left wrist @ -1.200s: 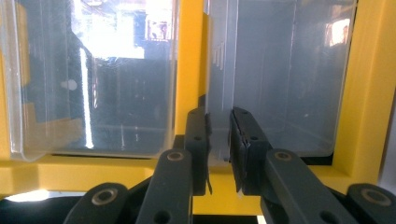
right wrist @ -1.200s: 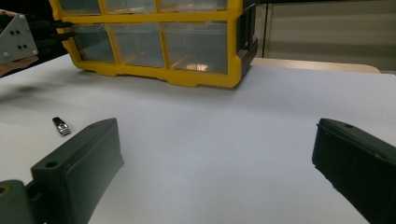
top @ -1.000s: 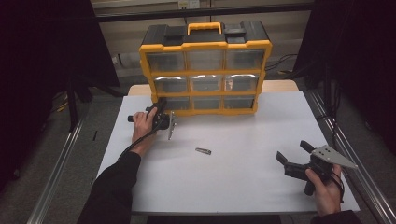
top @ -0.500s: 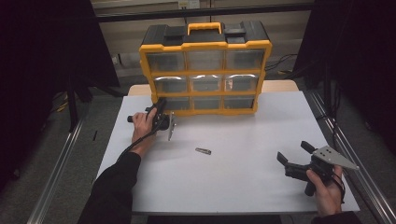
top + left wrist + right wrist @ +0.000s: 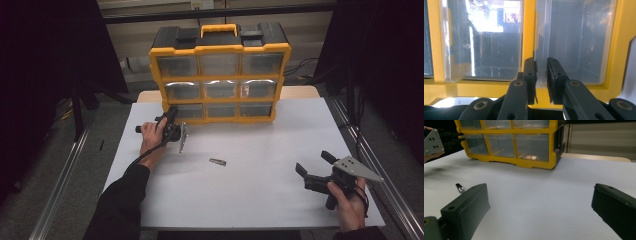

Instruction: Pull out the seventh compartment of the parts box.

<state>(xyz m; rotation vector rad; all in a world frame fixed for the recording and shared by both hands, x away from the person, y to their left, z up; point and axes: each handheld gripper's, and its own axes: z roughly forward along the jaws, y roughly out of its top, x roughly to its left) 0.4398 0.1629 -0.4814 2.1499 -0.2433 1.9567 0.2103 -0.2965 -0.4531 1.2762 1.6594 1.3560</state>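
Observation:
A yellow and black drawer organizer (image 5: 220, 77) stands upright at the back of the white table (image 5: 260, 200), its clear drawers looking empty. At its bottom-left drawer (image 5: 189, 111) is my left gripper (image 5: 172, 112). In the left gripper view the left gripper (image 5: 541, 62) is shut on the edge of that clear drawer (image 5: 574, 37). My right gripper (image 5: 312, 161) rests in a hand near the table's front right; in the right gripper view the right gripper (image 5: 540, 192) is wide open over bare table. A small metal piece (image 5: 217, 161) lies mid-table.
The small metal piece (image 5: 460, 187) lies just beyond the right gripper's left jaw. The organizer (image 5: 524, 145) and the left gripper (image 5: 459, 135) are far off in the right gripper view. Dark curtains and metal rails flank the table.

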